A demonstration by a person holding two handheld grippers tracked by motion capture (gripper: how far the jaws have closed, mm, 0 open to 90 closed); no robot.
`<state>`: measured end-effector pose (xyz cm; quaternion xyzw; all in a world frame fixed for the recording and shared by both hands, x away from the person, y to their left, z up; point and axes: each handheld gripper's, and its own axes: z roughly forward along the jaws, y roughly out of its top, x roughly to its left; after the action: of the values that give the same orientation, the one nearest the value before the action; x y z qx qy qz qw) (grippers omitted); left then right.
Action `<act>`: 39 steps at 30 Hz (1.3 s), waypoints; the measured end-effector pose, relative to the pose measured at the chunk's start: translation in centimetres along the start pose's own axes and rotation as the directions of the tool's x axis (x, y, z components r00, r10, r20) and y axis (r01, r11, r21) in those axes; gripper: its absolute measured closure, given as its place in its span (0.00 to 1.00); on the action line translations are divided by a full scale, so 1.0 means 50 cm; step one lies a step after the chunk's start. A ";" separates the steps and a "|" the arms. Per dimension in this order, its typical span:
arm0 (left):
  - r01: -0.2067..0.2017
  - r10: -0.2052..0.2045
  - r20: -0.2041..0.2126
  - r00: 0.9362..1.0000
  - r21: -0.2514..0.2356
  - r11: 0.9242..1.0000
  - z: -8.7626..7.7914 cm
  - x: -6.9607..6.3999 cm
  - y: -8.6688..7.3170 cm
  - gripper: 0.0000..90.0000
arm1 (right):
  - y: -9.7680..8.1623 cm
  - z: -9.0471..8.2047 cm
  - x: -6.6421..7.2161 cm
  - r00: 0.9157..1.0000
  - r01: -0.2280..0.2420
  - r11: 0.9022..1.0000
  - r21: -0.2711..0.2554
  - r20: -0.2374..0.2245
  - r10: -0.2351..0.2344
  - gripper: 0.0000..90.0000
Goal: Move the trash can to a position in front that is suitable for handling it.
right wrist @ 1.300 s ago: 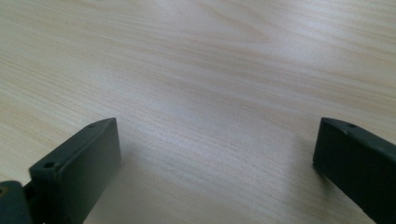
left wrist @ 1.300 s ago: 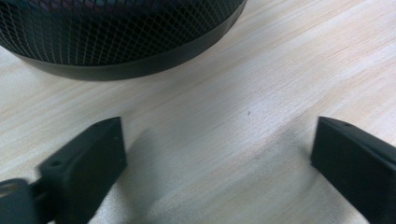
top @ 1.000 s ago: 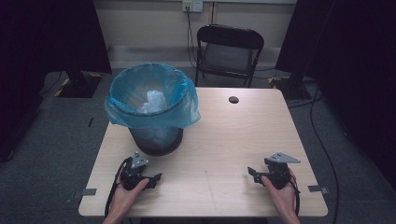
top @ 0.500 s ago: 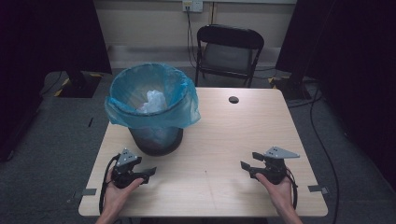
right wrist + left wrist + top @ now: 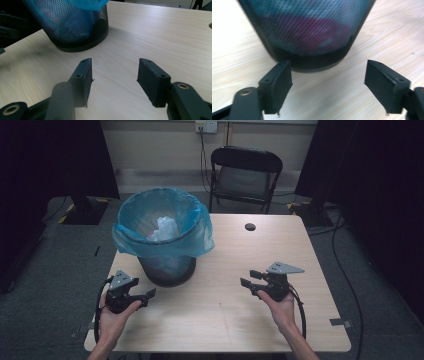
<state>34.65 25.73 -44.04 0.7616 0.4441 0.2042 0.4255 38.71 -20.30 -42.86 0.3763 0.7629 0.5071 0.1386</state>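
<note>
Both my grippers have lifted off the table, left gripper open and right gripper just narrowing, both empty, approaching the mesh wastebasket left of centre; next I must grasp its blue liner.

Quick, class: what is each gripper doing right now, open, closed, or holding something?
Left gripper: open, holding nothing.
Right gripper: open, just been closing, nothing between its jaws.

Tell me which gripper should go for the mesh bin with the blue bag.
Left, most likely. The left gripper sits just in front of the mesh bin, jaws open and empty. The right gripper, also open and empty, is farther off across the table.
</note>
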 end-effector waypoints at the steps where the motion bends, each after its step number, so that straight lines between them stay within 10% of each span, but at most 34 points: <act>1: 0.010 -0.010 0.005 1.000 0.004 1.000 -0.002 0.006 0.000 0.23 | 0.000 0.000 0.000 1.000 0.000 1.000 0.000 0.000 0.000 0.50; 19: 0.102 -0.110 -0.081 0.991 -0.101 0.990 -0.026 0.114 0.042 0.23 | 0.143 0.113 0.028 0.998 0.022 0.999 -0.043 -0.057 -0.025 0.71; 29: 0.107 -0.127 -0.191 0.973 -0.111 0.988 -0.017 0.178 0.096 0.25 | 0.211 0.208 0.013 1.000 0.004 0.999 -0.035 0.010 -0.004 0.77; 39: 0.177 -0.203 -0.172 0.964 -0.154 0.972 0.040 0.228 0.115 0.26 | 0.235 0.290 0.014 0.996 -0.006 1.000 -0.015 0.087 0.008 0.67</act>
<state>44.88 33.08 -41.14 0.6618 0.5381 0.2628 0.4510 51.91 -7.72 -38.91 0.3996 0.7511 0.4964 0.1725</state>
